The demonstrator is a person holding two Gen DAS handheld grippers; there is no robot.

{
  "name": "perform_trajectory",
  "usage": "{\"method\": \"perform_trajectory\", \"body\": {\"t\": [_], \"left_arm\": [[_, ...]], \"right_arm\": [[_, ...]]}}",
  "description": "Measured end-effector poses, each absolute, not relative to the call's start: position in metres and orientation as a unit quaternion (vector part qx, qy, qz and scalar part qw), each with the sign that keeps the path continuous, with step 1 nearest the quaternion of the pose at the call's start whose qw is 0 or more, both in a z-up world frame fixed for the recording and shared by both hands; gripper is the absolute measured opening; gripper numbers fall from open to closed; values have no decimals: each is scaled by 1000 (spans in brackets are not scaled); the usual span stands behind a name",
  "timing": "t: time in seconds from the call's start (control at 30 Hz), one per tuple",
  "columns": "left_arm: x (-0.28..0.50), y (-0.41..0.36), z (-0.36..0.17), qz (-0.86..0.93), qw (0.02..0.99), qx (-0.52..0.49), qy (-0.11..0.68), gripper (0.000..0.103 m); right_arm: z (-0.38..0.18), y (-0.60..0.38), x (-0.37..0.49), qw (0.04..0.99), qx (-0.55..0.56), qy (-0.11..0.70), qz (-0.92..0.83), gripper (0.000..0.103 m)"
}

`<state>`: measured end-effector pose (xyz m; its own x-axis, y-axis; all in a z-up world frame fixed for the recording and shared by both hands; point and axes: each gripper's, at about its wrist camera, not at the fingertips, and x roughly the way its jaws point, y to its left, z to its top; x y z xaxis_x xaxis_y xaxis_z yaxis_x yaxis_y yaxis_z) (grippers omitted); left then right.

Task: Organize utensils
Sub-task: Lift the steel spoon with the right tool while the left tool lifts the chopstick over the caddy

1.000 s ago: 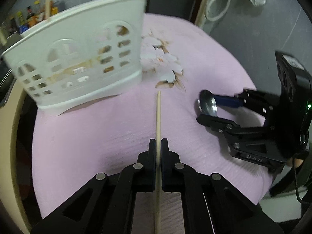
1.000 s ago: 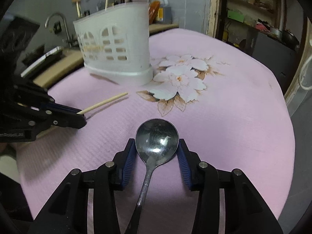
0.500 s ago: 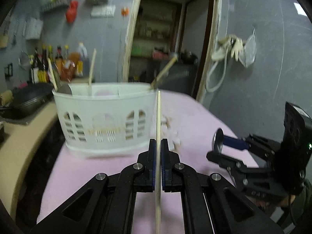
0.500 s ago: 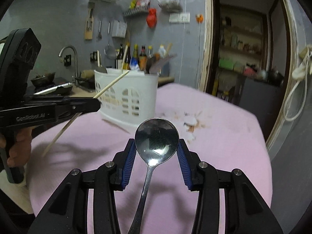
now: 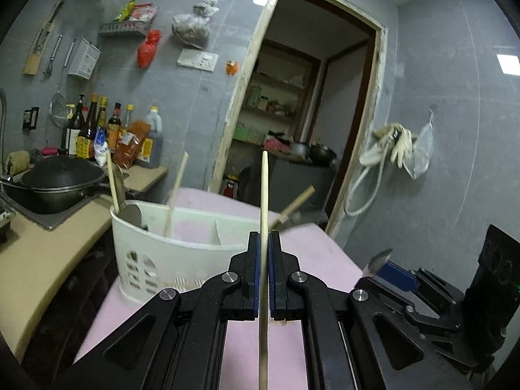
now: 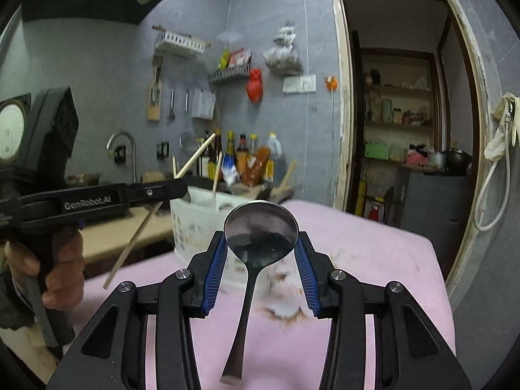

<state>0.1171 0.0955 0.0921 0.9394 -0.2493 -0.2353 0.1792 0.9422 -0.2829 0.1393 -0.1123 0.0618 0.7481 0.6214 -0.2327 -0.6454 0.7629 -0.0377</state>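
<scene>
My left gripper (image 5: 264,240) is shut on a wooden chopstick (image 5: 264,195) that sticks up between its pads; the same chopstick (image 6: 195,157) and left gripper (image 6: 180,190) show at the left of the right wrist view. My right gripper (image 6: 261,243) is shut on the bowl of a metal spoon (image 6: 261,230), handle hanging toward the camera; the spoon (image 5: 377,260) is seen edge-on in the left wrist view. A white slotted utensil caddy (image 5: 169,253) stands on the pink tablecloth (image 5: 253,351) ahead of both grippers, holding chopsticks and other utensils.
A counter (image 5: 39,260) with a black wok (image 5: 55,175) and sauce bottles (image 5: 110,130) lies left of the table. An open doorway (image 5: 292,130) is behind the table. A person's hand (image 6: 55,273) grips the left gripper's handle.
Both grippers have risen and tilted up from the tablecloth toward level, each carrying its utensil. The caddy now sits lower in both views.
</scene>
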Motion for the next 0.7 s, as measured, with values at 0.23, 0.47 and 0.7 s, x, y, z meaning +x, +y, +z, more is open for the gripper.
{"method": "perform_trajectory", "body": {"t": [0.23,0.47,0.7], "left_arm": [[133,126,116,-93,980,-144,103,3],[161,170,140,-69,980,-177,56,3],[191,196,153,-29,982,-186,21,3]], "right_arm": [[87,-99,156,928,-28,80,363,40],[119,-85,174,921,1,50,386,40],[141,-55,198,927,-1,3,375,40]]}}
